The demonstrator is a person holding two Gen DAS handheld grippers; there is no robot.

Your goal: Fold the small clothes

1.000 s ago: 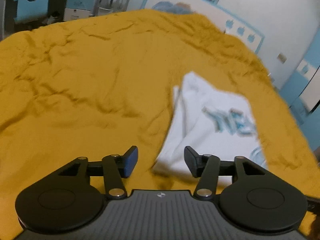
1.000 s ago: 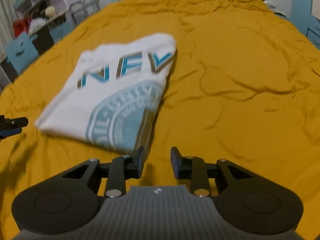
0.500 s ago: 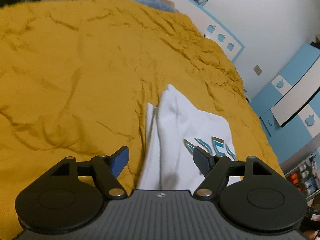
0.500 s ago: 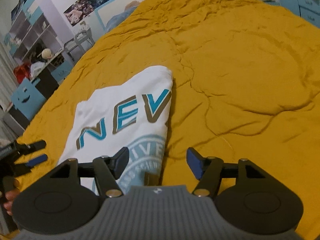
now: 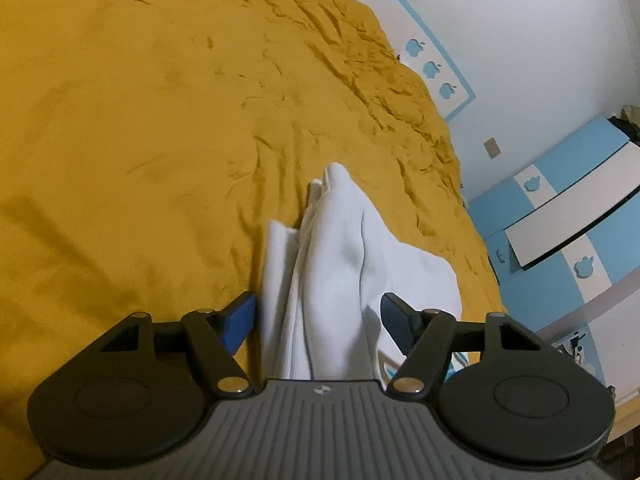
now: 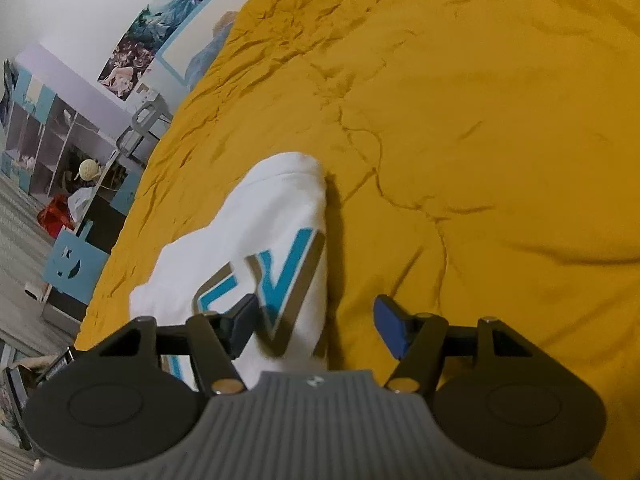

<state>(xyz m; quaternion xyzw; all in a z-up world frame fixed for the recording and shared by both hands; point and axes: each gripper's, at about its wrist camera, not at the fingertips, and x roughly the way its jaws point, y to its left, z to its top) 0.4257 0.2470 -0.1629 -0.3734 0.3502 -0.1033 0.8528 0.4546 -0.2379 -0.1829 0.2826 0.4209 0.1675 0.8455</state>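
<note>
White shirt (image 6: 276, 236) lies partly folded on the bed (image 5: 140, 120). Left tool (image 5: 318, 320) and right tool (image 6: 314, 322) spread wide, straddling its edges, nothing clamped. Further folds judged outstanding.

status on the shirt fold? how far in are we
Done: the white T-shirt lies on the yellow bedspread already narrowed into layers, stacked edges visible in the left wrist view.
In hand: nothing clamped. The left gripper and right gripper are both open, each straddling a side of the shirt's near end.
Left: likely close on that end and fold it over, then tidy.
</note>
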